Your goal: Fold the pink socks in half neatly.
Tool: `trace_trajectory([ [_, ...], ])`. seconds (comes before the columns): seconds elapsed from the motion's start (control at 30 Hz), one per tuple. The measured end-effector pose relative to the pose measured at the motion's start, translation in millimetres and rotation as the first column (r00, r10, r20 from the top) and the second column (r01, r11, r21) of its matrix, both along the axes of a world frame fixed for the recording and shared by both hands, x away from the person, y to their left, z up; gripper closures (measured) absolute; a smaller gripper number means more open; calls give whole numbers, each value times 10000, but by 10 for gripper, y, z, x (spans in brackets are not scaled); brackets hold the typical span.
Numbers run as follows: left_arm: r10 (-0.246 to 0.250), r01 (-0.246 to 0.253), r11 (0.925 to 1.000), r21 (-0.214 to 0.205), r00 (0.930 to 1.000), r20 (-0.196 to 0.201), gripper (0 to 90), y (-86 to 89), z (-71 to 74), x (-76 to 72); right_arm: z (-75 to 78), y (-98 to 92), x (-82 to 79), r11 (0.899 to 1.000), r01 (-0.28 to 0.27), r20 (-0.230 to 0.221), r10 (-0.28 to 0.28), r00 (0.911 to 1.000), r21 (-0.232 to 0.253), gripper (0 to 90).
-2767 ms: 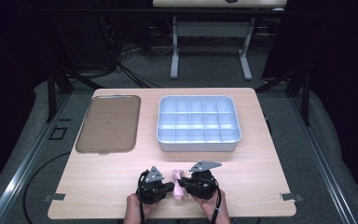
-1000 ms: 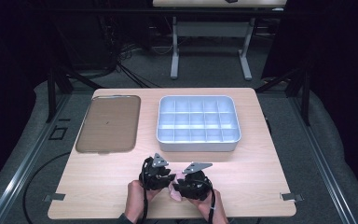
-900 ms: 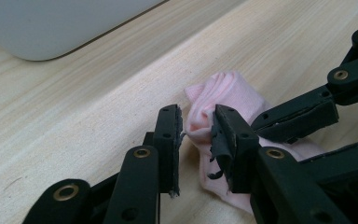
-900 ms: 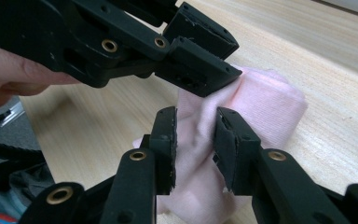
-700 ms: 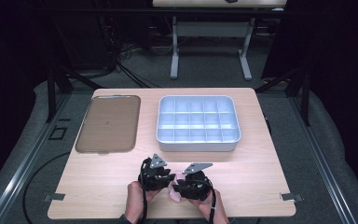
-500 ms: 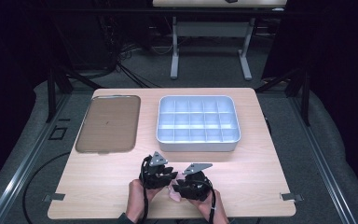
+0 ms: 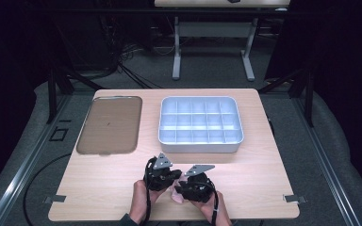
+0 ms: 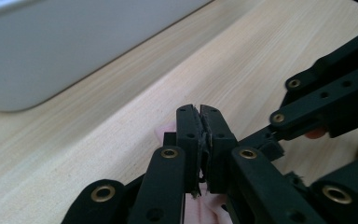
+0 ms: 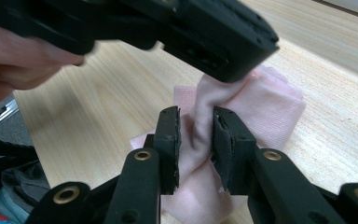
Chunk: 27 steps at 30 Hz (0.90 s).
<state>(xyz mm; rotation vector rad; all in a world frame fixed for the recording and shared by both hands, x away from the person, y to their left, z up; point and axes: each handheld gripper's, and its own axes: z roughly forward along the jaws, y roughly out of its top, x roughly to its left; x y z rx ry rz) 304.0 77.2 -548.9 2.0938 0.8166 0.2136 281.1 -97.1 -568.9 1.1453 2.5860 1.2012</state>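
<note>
At the near edge of the wooden counter point(image 7: 99, 188), about midway across, a pink cloth point(image 9: 270, 112) lies bunched between the two tongs, which sit close together with a person's hands behind them. The left tongs point(image 8: 201, 135) have just been closing and now stand almost fully together, with a thin edge of the pink cloth pinched between their black pads; a little pink shows below and beside the jaws in the left gripper view. The right tongs point(image 9: 195, 149) grip a raised fold of the same cloth, which stands up between the pads and is squeezed narrow there, while the rest spreads flat on the counter to the far right of them in the right gripper view. The body of the left tongs hangs just above that fold, touching or nearly touching the cloth where it rises. In the high view the left tongs point(image 7: 162, 175) and the right tongs point(image 7: 193, 183) are just beside each other, the cloth point(image 7: 175, 197) barely visible between and below them. Farther off on the counter sit a white compartment tray point(image 7: 200, 142) on the right and a flat brown tray point(image 7: 108, 125) on the left, both well apart from the cloth
</note>
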Motion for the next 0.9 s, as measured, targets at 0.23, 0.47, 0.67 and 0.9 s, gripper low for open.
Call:
trace_trajectory([
  [0.23,-202,208,9994,-273,9996,214,868,-39,25,-21,-3,2,4,10000,23,-5,-23,10000,46,717],
  [0.47,-323,326,9993,-190,9993,195,892,-91,65,-21,-5,3,1,10000,21,29,-21,10000,12,716],
  [0.67,-284,293,9978,586,9995,-163,896,-129,-107,32,-15,-2,-11,9999,74,95,-75,9999,119,708],
  [0.9,-250,263,9992,313,9988,-418,899,-71,-182,70,22,-15,-54,9999,-113,-65,113,9999,-24,587],
])
